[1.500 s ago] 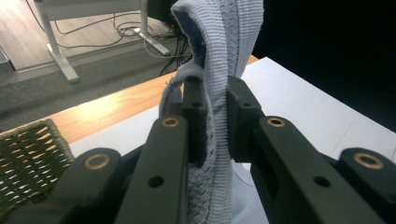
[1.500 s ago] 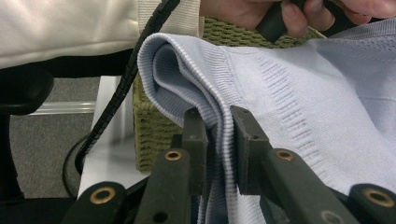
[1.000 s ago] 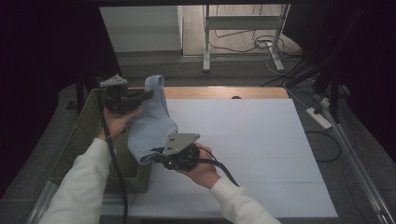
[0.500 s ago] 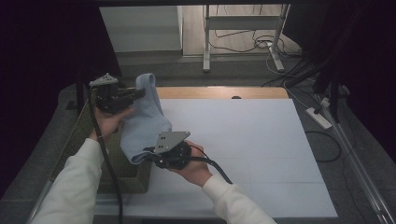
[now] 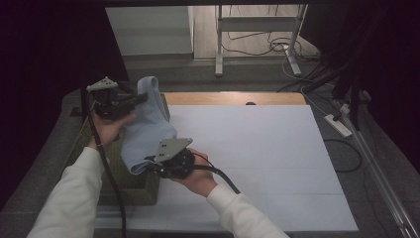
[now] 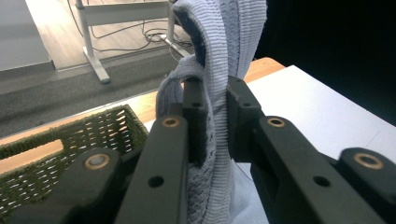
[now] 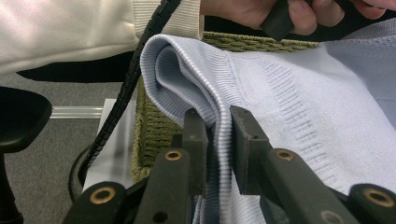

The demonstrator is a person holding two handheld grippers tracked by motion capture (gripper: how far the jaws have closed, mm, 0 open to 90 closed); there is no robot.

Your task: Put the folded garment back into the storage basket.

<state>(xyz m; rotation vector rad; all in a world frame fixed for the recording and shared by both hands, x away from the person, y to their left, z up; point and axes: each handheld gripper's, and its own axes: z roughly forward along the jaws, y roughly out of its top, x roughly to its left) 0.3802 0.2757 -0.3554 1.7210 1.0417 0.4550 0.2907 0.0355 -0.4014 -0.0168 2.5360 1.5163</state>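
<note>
Holding a pale blue knitted garment [image 5: 146, 126] clamped in both grippers, left [image 5: 136, 99] and right [image 5: 151, 166], over the basket [image 5: 131, 191] at left of frame, likely next spreading it flat.

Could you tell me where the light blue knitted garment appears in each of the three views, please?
High view: light blue knitted garment left of centre, stretched between both grippers above the basket.
Left gripper view: centre, rising from between the jaws.
Right gripper view: centre and right, its folded edge pinched in the jaws.
Shared landmark: green woven basket.
</note>
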